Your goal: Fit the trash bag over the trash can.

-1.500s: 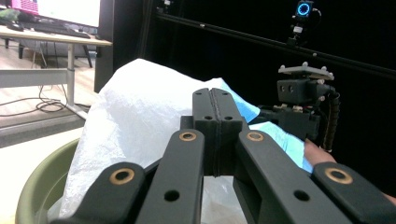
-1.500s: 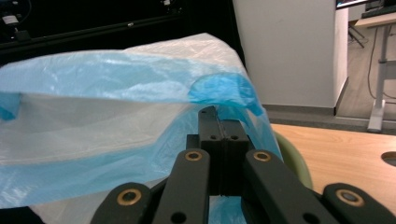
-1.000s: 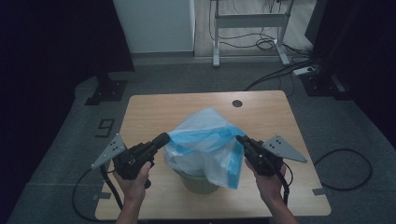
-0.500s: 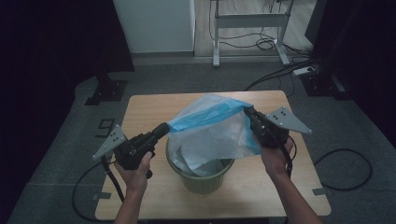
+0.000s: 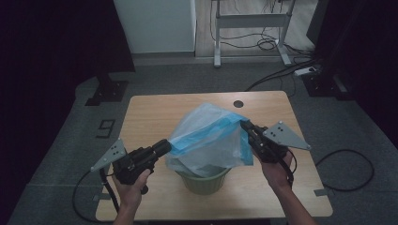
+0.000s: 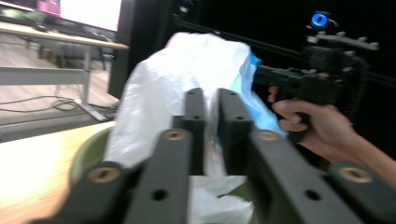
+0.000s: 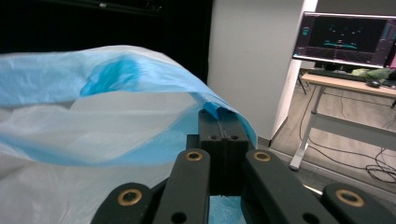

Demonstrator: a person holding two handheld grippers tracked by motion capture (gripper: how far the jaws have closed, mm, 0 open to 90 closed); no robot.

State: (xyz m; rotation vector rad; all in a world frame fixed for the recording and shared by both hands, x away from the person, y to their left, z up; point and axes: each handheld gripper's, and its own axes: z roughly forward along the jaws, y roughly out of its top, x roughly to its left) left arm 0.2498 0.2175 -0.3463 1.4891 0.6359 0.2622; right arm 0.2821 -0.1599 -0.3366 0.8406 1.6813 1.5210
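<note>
Grippers [image 5: 171,146] pinching bag [image 5: 211,136], inside bin [image 5: 206,180]

The bag [image 5: 211,140] is translucent white with a light blue band along its stretched rim. Beneath it, near the tabletop's [image 5: 150,117] front edge, the bin [image 5: 206,180] is pale green. The tabletop is light wood. Both tools [image 5: 169,149] [image 5: 244,125] are black with grey plates.
</note>
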